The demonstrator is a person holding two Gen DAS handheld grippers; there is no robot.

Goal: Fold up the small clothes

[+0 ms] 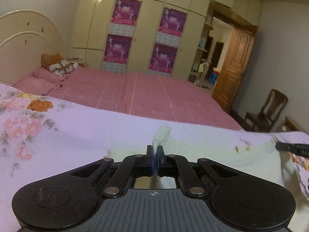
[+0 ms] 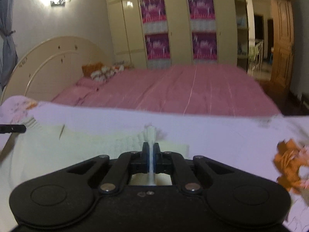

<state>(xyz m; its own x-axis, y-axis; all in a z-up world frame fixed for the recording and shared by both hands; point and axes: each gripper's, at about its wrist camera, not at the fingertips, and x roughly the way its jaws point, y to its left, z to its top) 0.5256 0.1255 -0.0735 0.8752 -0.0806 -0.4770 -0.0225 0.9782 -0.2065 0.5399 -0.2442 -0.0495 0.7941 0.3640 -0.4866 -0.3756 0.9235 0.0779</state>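
Note:
A cream knitted garment [image 1: 222, 154] lies on a pale lilac floral sheet [image 1: 58, 145]. My left gripper [image 1: 155, 150] is shut on a pinch of its edge, and a tuft of cream knit [image 1: 161, 135] sticks up past the fingertips. In the right wrist view my right gripper [image 2: 151, 150] is shut on another pinch of the same cream garment [image 2: 77, 145], with knit bunched up between the pads. Each gripper's black tip shows in the other's view: the right one's finger [image 1: 291, 148] at the ribbed hem, the left one's finger [image 2: 13, 129] at the far left.
Beyond the floral sheet lies a wide pink bedspread [image 1: 144, 92] with pillows [image 1: 56, 67] by a cream headboard [image 1: 25, 44]. A wardrobe with magenta posters [image 1: 143, 38] fills the back wall. A wooden door [image 1: 235, 65] and a dark chair [image 1: 270, 110] stand at the right.

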